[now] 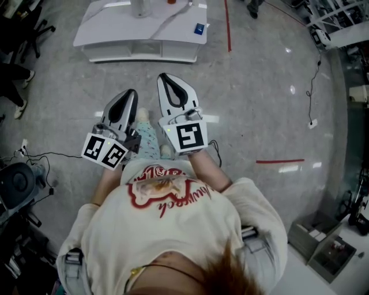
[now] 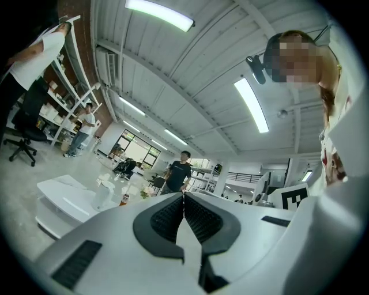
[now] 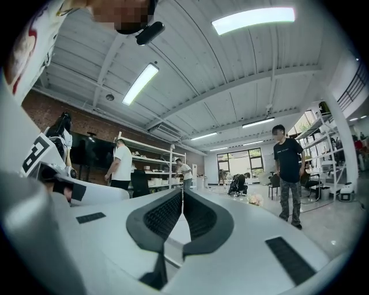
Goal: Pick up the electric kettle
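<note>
A white low table (image 1: 115, 36) stands ahead of me on the floor. On its far part is a pale vessel that looks like the electric kettle (image 1: 141, 7), cut off by the frame's top edge. In the left gripper view the kettle (image 2: 102, 195) shows small on the table (image 2: 60, 201), far to the left of the jaws. My left gripper (image 1: 131, 92) is shut and holds nothing. My right gripper (image 1: 164, 76) is also shut and empty. Both point level toward the table and are well short of it. The right gripper view (image 3: 183, 191) does not show the kettle.
An orange-capped bottle (image 2: 124, 199) and a small blue item (image 1: 199, 29) are on the table. A person in black (image 3: 288, 173) stands ahead. Shelving (image 2: 69, 103), office chairs (image 2: 23, 147) and floor cables (image 1: 40, 155) lie at the left, boxes (image 1: 323, 245) at the lower right.
</note>
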Available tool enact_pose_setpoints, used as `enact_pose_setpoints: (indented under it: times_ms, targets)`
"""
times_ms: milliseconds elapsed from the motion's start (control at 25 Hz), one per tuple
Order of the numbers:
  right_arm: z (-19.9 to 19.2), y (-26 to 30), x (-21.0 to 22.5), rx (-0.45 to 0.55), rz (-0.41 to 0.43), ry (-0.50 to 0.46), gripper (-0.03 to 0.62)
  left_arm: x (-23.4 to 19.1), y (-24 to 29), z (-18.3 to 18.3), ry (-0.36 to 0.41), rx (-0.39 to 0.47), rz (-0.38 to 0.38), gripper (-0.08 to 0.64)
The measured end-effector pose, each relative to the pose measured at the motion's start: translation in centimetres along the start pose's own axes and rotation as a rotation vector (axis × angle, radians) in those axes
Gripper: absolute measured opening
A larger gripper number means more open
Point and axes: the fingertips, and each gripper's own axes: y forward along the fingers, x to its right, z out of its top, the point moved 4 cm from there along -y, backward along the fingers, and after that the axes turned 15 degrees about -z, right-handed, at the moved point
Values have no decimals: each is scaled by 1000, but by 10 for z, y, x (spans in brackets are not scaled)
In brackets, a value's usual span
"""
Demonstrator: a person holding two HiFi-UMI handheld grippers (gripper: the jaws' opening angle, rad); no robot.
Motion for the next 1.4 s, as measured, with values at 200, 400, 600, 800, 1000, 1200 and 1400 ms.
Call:
enact_pose_setpoints:
  times_ms: [200, 400, 600, 800, 1000, 1200, 1400]
  targets:
    - [-9, 47, 7, -18, -24, -9, 18, -45, 26, 12, -6, -7, -17, 14]
    - [-16, 122, 6, -18, -43, -13, 18, -113, 56, 34, -3, -23, -37, 14]
    - [-5, 197, -1, 8, -60, -17, 18, -176, 88, 66, 5, -51, -75, 14]
    - [-7, 248, -3, 6, -87, -14, 18, -214, 112, 78, -1, -71, -121, 14]
    - [-17, 274, -4, -28, -77, -37, 18, -238, 126, 80, -30, -72, -134, 14]
    - [-20, 293, 13, -30, -56, -44, 18, -254, 147, 81, -23, -54, -123, 14]
    - [-13, 314, 26, -11, -33, -39, 18, -266, 165, 88, -6, -31, -97, 14]
